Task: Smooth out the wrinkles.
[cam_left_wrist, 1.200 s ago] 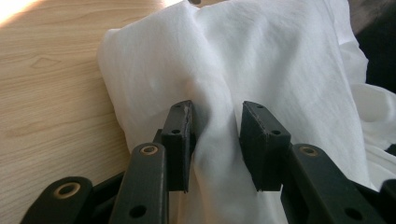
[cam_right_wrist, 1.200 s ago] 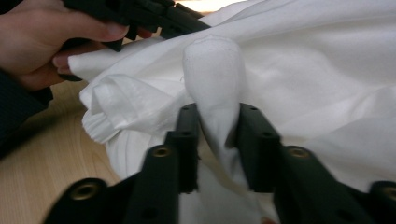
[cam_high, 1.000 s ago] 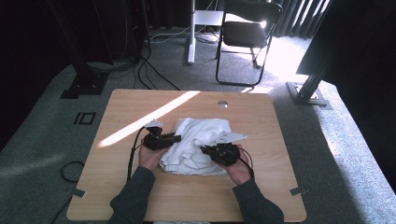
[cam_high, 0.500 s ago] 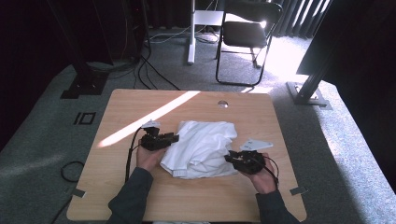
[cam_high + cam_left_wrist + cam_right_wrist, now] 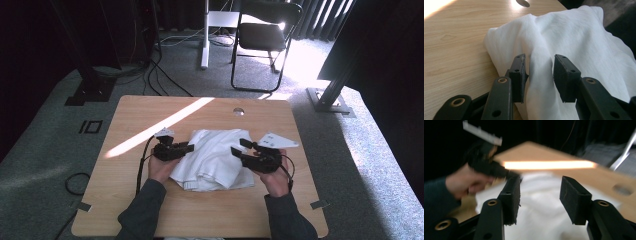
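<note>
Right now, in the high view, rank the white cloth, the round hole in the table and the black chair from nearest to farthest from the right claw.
1. White cloth: just left of the right claw.
2. Round hole: beyond it, near the table's far edge.
3. Black chair: on the floor past the table.

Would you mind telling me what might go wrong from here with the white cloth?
The left tool stands open around a loose ridge of the white cloth; closing may catch one layer only. The right tool is open, above the cloth, and blurred in its own view, so it might overshoot and rumple the folds.
</note>
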`<control>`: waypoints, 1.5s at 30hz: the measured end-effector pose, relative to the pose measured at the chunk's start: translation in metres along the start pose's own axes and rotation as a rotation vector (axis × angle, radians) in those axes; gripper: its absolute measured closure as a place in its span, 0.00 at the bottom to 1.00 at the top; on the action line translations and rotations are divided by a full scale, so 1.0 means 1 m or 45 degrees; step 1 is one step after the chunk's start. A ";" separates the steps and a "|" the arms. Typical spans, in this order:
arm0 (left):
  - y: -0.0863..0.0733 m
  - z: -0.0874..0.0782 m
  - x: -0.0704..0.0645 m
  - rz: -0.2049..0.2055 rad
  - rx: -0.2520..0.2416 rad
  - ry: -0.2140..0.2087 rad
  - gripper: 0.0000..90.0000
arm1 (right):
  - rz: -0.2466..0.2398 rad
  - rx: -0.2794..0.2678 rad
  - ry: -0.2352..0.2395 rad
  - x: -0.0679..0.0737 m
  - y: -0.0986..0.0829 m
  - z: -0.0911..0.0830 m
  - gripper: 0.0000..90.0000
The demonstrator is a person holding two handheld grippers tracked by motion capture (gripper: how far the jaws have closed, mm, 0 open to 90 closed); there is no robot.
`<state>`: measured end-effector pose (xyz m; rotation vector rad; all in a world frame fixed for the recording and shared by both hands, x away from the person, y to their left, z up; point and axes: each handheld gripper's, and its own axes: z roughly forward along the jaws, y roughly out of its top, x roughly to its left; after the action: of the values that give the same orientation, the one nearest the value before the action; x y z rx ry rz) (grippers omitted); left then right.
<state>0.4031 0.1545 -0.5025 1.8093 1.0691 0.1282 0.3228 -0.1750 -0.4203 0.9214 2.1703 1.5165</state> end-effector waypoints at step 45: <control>-0.082 -0.039 -0.111 0.266 0.073 -0.157 0.77 | 0.031 0.231 0.016 -0.013 -0.046 0.008 0.63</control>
<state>0.2663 0.1124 -0.5080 1.9519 0.8034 0.1101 0.3227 -0.1886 -0.4672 1.0004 2.3440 1.3563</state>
